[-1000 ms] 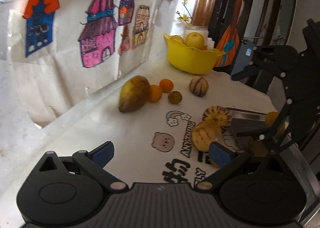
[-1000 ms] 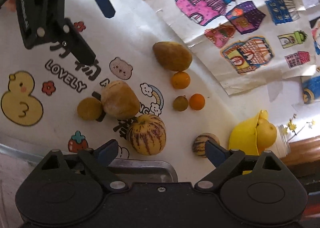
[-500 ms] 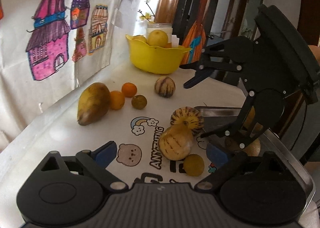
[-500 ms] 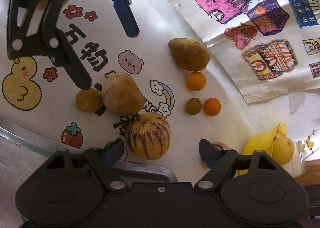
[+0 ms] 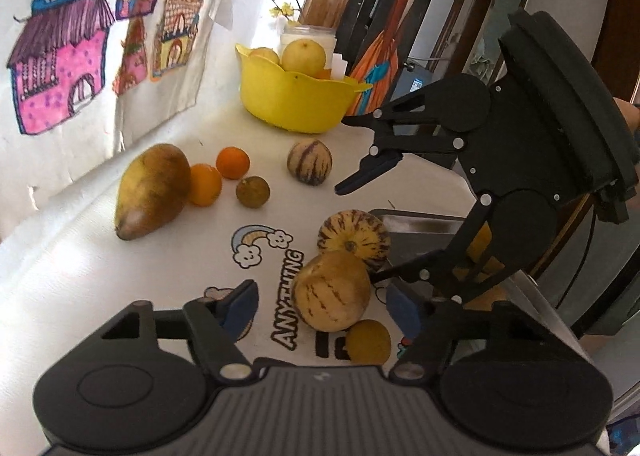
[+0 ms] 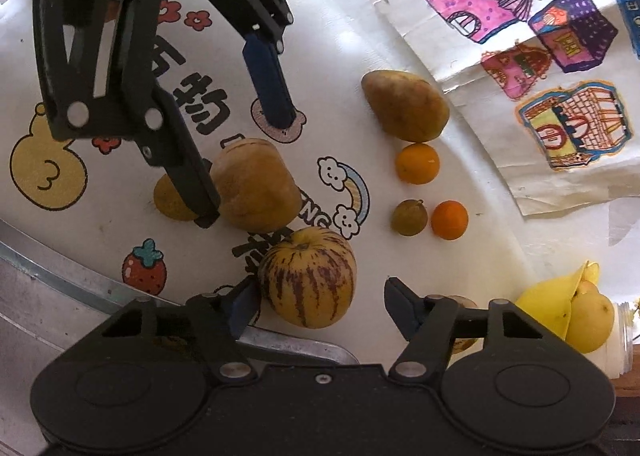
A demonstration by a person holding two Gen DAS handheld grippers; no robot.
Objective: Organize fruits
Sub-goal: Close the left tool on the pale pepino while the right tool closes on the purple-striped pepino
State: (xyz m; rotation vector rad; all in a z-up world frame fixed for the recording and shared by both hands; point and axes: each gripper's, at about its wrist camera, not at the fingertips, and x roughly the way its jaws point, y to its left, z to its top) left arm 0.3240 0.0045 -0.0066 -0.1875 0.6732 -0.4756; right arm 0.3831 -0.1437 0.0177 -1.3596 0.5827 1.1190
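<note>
Both tongs have just been closing: our left gripper (image 5: 322, 306) around the pale melon (image 5: 331, 290), our right gripper (image 6: 320, 302) around the striped melon (image 6: 307, 276) at lower centre; neither seems pressed yet, so lifting waits.

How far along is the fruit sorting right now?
Early. Done: a few fruits sit in the yellow bowl. In hand: nothing gripped; the left gripper has been closing around a tan melon, the right gripper around a striped one. Left: mango, oranges.

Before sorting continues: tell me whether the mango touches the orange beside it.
Touching. In the left wrist view the mango overlaps the nearest orange with no gap.
</note>
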